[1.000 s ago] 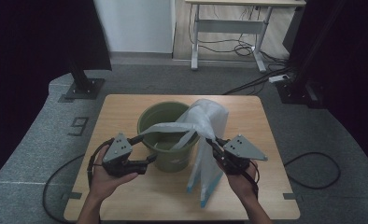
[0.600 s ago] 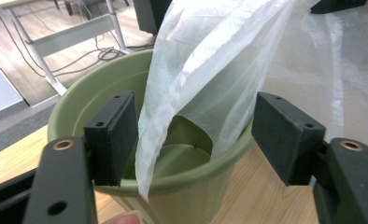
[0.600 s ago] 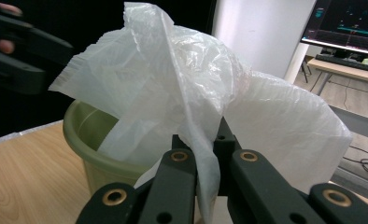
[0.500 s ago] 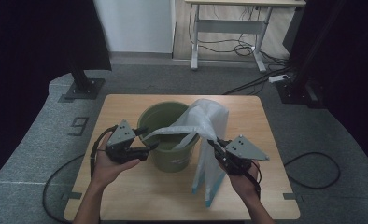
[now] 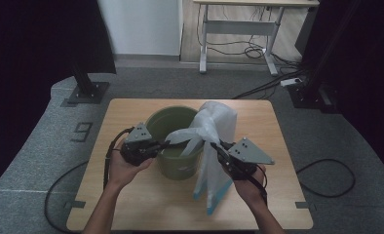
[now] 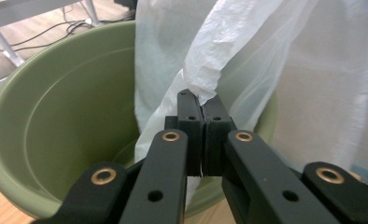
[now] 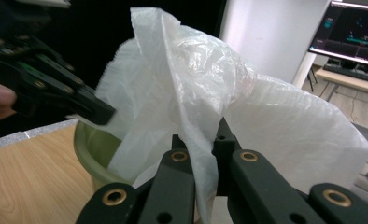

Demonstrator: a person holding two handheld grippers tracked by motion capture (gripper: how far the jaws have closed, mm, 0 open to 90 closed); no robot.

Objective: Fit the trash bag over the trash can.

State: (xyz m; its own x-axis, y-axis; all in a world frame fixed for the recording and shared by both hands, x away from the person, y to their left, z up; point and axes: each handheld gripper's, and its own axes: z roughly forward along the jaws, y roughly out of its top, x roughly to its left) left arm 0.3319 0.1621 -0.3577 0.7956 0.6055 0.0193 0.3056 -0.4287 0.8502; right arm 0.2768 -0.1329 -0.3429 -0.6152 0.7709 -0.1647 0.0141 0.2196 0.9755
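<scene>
High view, step in hand: one white plastic bag (image 5: 210,141) hangs between the two grippers, draped over the right side of the green bucket (image 5: 174,141) on the wooden table (image 5: 131,200); its lower end trails onto the table in front of the bucket
High view, left gripper (image 5: 166,145): jaws have just been closing, now pinched on a strip of the bag over the bucket's mouth
High view, right gripper (image 5: 214,146): jaws closed on the bag's edge just right of the bucket
High view, advice: likely aim is lining the bucket, so draw the two gripped edges apart to open the mouth before lowering it over the rim
Left gripper view: jaws meet on a twisted fold of bag (image 6: 219,60) above the bucket (image 6: 65,126); the hold looks thin, so pull gently to avoid tearing or slipping
Right gripper view: film (image 7: 196,116) pinched between closed jaws; the left gripper (image 7: 108,116) is seen across the bucket (image 7: 95,149), holding the far edge
Count: one bucket, one bag, two grippers, one table
</scene>
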